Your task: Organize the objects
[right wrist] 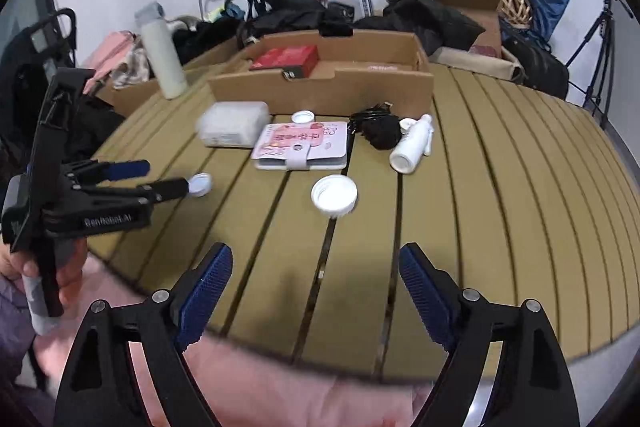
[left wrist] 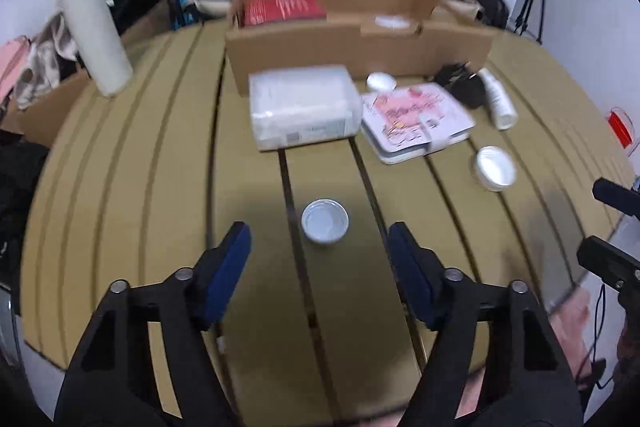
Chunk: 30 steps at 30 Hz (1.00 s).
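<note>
While both grippers hang over the near edge of the slatted table, everything else sits further back. Biggest thing there is the open cardboard box along the far side, with a red box lying inside it at the left. A tall white bottle stands upright off to the far left, well apart from the rest. Just in front of the cardboard box there's a clear plastic case, and touching or nearly touching its right side a pink notebook with a snap strap. Right of that is a bundled black cable and a white spray bottle lying on its side. A wide white lid sits alone in front of the notebook.

Now the small stuff: the left gripper has its jaws spread wide, nothing in them, and a small white cap lies open side up on the table just ahead of the gap, about centered between the blue pads. In the right wrist view that cap sits right at the left gripper's fingertip. The right gripper is spread wide too, empty, with the wide lid ahead of it. Another tiny white cap sits by the cardboard box wall, behind the notebook.
</note>
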Available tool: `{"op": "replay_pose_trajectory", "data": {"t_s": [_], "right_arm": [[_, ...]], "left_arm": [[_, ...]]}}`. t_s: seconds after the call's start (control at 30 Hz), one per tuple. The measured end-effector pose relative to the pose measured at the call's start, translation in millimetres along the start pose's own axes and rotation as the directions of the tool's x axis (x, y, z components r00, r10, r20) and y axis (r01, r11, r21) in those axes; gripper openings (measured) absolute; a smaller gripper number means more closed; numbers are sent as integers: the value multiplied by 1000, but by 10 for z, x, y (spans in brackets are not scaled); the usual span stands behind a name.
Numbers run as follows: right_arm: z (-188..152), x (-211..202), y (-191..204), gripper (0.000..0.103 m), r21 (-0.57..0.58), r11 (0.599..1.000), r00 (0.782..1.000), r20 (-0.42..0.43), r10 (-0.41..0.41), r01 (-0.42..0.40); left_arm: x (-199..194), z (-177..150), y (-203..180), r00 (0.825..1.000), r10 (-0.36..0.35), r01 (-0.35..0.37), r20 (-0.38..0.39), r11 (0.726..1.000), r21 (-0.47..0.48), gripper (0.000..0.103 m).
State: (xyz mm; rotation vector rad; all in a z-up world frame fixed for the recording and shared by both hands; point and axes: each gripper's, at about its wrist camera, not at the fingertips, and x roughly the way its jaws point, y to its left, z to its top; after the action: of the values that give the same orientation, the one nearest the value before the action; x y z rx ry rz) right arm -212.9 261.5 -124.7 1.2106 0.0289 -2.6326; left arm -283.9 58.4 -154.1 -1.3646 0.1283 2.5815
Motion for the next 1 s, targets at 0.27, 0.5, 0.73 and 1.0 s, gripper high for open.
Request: {"op": "replay_pose_trajectory", "data": {"t_s": [0.27, 0.5, 0.73, 1.0], "right_arm": [[180, 768, -54, 76, -29, 998, 996, -58, -65, 63], [200, 933, -55, 44, -35, 995, 993, -72, -98, 96], [40, 262, 81, 44, -34, 998, 997, -43, -62, 60], [-547, -852, 281, 44, -74, 997, 1000, 21, -20, 22]], "left_arm": [[267, 17, -97, 1000, 6, -5, -11, 999, 47, 54], [227, -16, -96, 1000, -6, 4, 23, 998, 55, 25], [-544, -210, -129, 995, -34, 33, 99, 999, 9, 25], [-1951, -727, -112, 961, -25, 38, 277, 998, -42, 25]]}}
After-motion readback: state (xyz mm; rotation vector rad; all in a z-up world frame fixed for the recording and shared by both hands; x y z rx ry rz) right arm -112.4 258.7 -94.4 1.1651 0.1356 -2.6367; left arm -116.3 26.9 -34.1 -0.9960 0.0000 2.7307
